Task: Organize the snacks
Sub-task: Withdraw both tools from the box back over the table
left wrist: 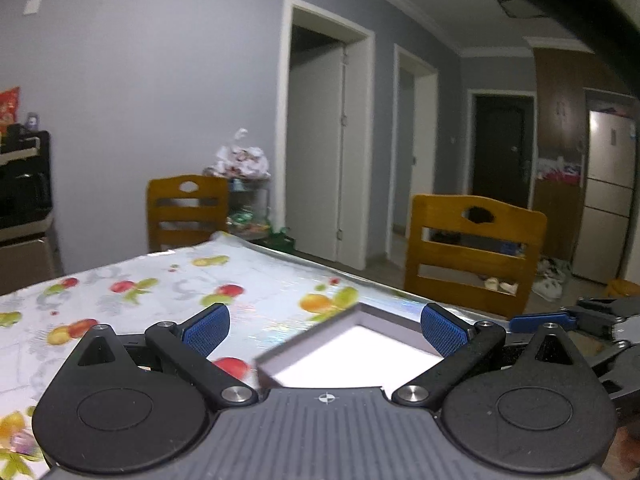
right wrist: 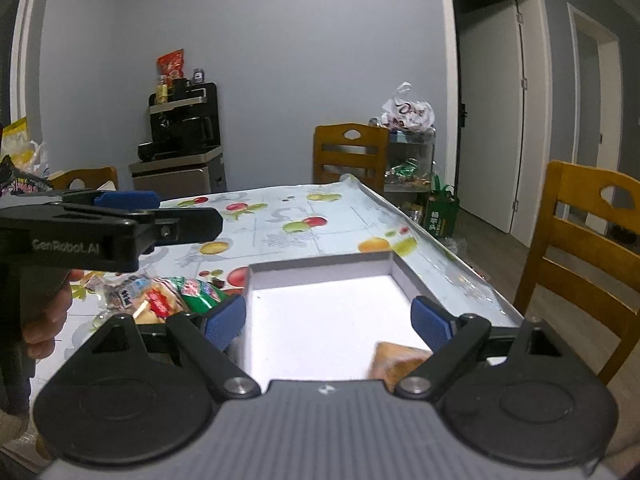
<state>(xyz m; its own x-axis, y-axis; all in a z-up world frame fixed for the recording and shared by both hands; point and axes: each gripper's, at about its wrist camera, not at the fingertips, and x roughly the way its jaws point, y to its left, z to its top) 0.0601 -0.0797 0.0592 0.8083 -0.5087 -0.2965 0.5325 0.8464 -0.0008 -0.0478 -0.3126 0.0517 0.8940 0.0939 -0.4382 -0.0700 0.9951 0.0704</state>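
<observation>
right gripper: jaws wide apart, nothing between the blue pads, hanging over the box.
left gripper: jaws wide apart, empty, above the box corner; in the right wrist view its side reads "genrobot.ai".
hand: wrapped round the left gripper's handle.
box: shallow, white floor, grey walls, on the table near its right edge.
pastry: brown, blurred, lying inside the box at its near right.
snacks: pile of packets on the table just left of the box; red and green wrappers, print too small to read.
table: fruit-print cloth.
chair: wooden, beside the table's right edge.
</observation>
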